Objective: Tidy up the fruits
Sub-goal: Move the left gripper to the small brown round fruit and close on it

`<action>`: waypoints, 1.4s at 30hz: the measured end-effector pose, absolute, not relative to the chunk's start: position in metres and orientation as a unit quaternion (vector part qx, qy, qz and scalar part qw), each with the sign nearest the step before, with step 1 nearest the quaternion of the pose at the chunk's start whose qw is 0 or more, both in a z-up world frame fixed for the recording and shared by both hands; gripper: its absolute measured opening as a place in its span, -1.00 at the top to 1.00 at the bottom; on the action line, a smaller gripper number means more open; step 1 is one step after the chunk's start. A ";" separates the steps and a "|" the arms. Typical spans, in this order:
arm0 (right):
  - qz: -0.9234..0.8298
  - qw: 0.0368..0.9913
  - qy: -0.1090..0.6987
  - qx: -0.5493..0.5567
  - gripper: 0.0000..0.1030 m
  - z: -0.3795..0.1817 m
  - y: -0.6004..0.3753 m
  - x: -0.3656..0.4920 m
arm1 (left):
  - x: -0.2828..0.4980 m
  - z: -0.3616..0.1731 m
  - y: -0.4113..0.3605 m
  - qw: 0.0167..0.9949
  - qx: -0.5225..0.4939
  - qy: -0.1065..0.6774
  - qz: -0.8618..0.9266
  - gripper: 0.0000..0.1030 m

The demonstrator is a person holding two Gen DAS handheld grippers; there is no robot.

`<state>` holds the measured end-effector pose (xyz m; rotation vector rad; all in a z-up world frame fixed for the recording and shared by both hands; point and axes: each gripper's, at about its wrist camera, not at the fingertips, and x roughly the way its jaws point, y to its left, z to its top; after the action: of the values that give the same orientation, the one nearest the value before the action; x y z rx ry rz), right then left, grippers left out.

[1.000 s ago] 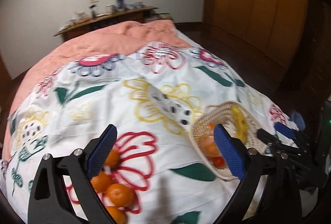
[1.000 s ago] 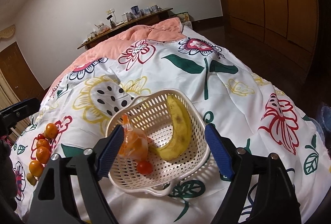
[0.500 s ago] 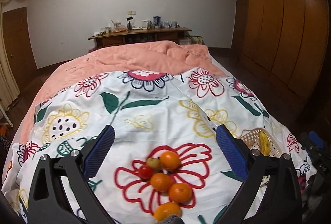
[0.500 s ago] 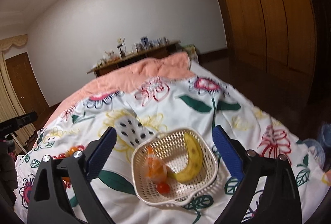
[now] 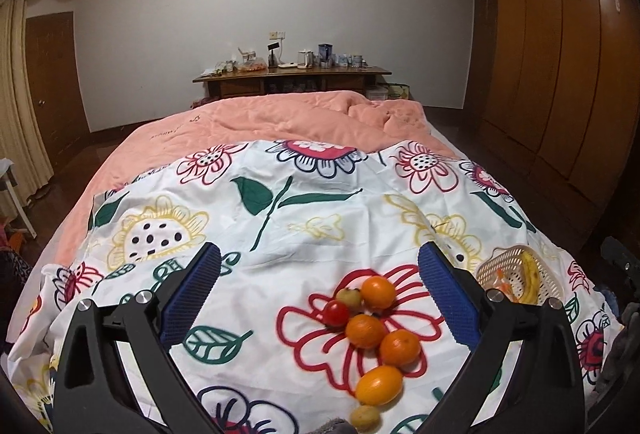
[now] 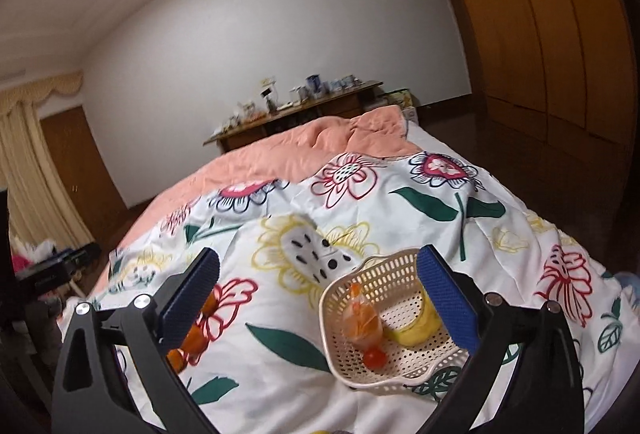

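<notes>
Left gripper spread wide, empty, hovering above loose fruit on the bed: four oranges, one cherry tomato, two small greenish fruits clustered on a red flower print. Right gripper likewise wide apart, holding nothing, poised over the white basket. Already in that basket: banana, bagged orange pieces, another tomato. Judged mid-task, between placements, with a fresh pick due. Next move likely calls for lowering the left gripper around a single orange at the cluster's edge, closing gently so neighbours do not roll, then carrying across to the basket on the right.
</notes>
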<state>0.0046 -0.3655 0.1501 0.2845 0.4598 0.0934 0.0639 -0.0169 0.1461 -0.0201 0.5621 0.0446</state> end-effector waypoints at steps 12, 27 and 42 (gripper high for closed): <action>0.185 0.931 0.315 0.003 -0.91 0.132 -0.257 0.018 | 0.050 0.126 0.022 0.956 -0.040 0.285 0.059 -0.94; 0.178 0.889 0.421 -0.032 -0.91 0.081 -0.220 0.027 | 0.031 0.085 0.038 0.941 -0.054 0.332 0.039 -0.94; 0.186 0.875 0.437 -0.095 -0.91 0.065 -0.215 0.008 | 0.009 0.044 -0.019 0.925 0.013 0.376 -0.056 -0.54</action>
<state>0.0085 -0.2151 0.0648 -0.1983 0.9120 0.3893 0.0094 -0.0191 0.0443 0.0261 0.7716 -0.1143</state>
